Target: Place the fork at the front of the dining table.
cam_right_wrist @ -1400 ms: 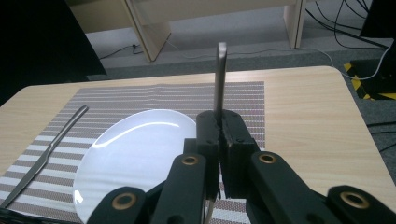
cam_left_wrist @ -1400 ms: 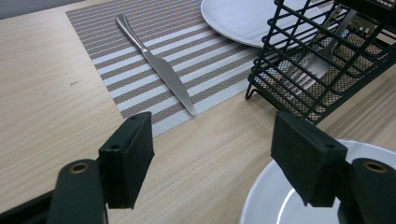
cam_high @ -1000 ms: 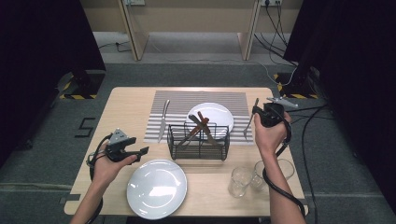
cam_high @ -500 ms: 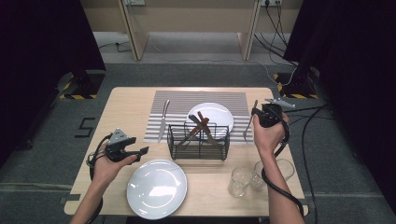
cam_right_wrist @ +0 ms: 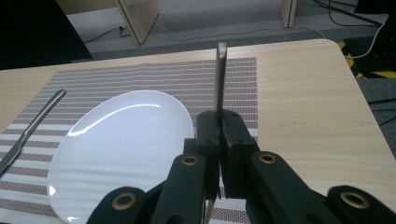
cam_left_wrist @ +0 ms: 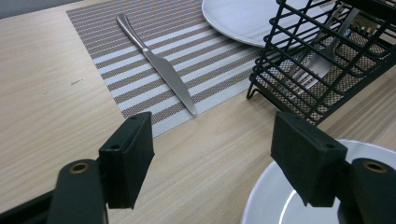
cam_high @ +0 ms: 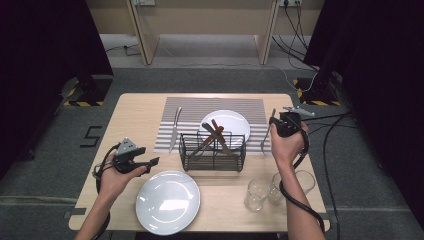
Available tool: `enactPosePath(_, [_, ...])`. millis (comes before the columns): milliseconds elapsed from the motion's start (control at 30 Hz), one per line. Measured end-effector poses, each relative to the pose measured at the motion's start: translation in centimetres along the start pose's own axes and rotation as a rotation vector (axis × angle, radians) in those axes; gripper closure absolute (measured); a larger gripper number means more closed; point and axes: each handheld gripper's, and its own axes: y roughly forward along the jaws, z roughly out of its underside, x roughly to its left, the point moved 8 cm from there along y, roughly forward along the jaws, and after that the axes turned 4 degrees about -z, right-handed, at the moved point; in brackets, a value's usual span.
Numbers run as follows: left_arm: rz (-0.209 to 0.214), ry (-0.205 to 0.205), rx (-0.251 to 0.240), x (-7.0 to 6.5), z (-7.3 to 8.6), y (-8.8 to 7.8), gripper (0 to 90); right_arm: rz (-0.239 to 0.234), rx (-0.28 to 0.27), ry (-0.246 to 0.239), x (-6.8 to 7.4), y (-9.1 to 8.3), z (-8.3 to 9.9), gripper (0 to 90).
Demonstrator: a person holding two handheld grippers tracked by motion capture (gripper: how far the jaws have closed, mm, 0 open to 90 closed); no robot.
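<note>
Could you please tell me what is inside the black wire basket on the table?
The wire basket holds brown-handled utensils leaning over its rim, and the left gripper view shows a fork lying inside. How many pieces there are in all cannot be told, because the wires and handles overlap.

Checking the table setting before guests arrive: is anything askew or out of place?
Nothing is spilled or damaged. The silver table knife lies slightly slanted on the striped placemat; the right gripper holds a metal fork above it.

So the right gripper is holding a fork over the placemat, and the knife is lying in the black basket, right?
Not quite. The knife lies flat on the striped placemat, left of the black basket, as the left gripper view shows. The right gripper does hold the fork.
</note>
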Motion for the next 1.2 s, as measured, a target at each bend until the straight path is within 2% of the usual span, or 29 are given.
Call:
enactPosePath(700, [0.005,0.007,0.007,-0.2,0.1,0.3,29.3,0.018,0.006,-0.017,0.2,1.2,-0.1,87.3])
enactPosePath(1200, [0.003,0.001,0.008,0.0,0.2,0.3,29.3,0.027,0.003,-0.007,0.0,2.2,-0.3,87.3])
